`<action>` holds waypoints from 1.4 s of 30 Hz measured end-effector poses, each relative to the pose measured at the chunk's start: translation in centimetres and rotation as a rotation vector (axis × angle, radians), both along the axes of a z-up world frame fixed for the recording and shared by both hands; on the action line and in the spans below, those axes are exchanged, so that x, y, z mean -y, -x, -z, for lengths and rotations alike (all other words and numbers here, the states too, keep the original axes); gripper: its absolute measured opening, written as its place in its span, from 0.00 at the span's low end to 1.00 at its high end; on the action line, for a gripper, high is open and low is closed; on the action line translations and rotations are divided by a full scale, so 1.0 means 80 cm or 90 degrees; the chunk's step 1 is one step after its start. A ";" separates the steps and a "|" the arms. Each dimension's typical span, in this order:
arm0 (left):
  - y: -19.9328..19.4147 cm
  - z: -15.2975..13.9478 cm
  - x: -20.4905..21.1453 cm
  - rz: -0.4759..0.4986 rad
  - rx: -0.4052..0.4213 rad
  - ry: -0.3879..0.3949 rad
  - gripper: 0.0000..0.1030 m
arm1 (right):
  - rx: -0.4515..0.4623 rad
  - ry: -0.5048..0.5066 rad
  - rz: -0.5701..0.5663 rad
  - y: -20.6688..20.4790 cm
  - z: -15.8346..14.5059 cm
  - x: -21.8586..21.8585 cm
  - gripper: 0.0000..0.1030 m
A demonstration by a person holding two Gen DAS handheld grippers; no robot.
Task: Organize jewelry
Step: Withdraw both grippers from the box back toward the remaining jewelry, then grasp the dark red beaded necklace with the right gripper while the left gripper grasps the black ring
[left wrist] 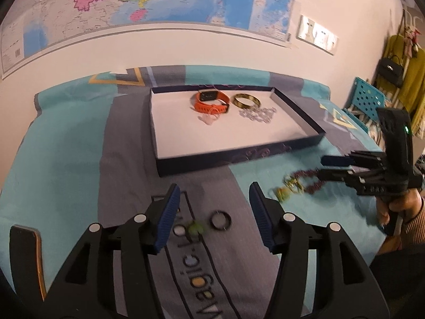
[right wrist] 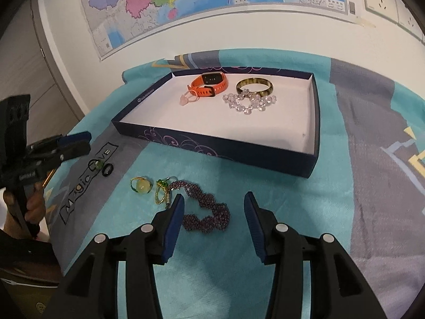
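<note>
A dark blue box lid (left wrist: 233, 156) (right wrist: 212, 151) with a white floor holds an orange watch (left wrist: 212, 101) (right wrist: 211, 83), a gold-brown bangle (left wrist: 246, 100) (right wrist: 255, 86), a clear bead bracelet (left wrist: 257, 114) (right wrist: 249, 103) and a small pink ring (right wrist: 188, 98). On the cloth lie a black ring (left wrist: 220, 220) (right wrist: 107, 170), a green bead (left wrist: 196, 228), a purple bead bracelet (right wrist: 207, 210) (left wrist: 308, 179), a yellow-bead ring (right wrist: 140, 185) and a gold-green charm (right wrist: 162, 191). My left gripper (left wrist: 215, 212) is open over the black ring. My right gripper (right wrist: 213, 212) is open, just above the purple bracelet.
A teal and grey cloth (right wrist: 265, 199) covers the table, with printed lettering (right wrist: 85, 180). A map (left wrist: 132, 5) hangs on the wall behind. A blue perforated chair (left wrist: 368, 101) and hanging clothes (left wrist: 409, 79) stand at the far right.
</note>
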State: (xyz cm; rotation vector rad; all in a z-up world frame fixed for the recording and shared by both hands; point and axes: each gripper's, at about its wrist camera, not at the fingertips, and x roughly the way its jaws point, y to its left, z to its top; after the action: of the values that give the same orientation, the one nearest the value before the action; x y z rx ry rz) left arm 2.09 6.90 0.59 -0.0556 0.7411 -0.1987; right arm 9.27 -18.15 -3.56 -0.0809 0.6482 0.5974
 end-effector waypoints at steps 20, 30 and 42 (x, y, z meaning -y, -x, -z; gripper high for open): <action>0.016 0.019 0.027 0.026 -0.010 -0.056 0.53 | -0.001 -0.005 0.013 0.006 0.006 0.002 0.43; 0.001 0.028 0.036 0.041 -0.030 -0.048 0.50 | 0.006 0.020 0.010 0.007 0.008 -0.007 0.43; -0.008 0.043 0.034 0.024 -0.077 -0.055 0.35 | 0.003 0.024 0.014 0.005 0.009 -0.009 0.34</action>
State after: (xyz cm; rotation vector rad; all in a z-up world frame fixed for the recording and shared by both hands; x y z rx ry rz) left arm 2.74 4.19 -2.88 0.0289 0.8715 -0.2007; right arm 8.85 -17.47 -4.31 -0.1101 0.6557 0.5637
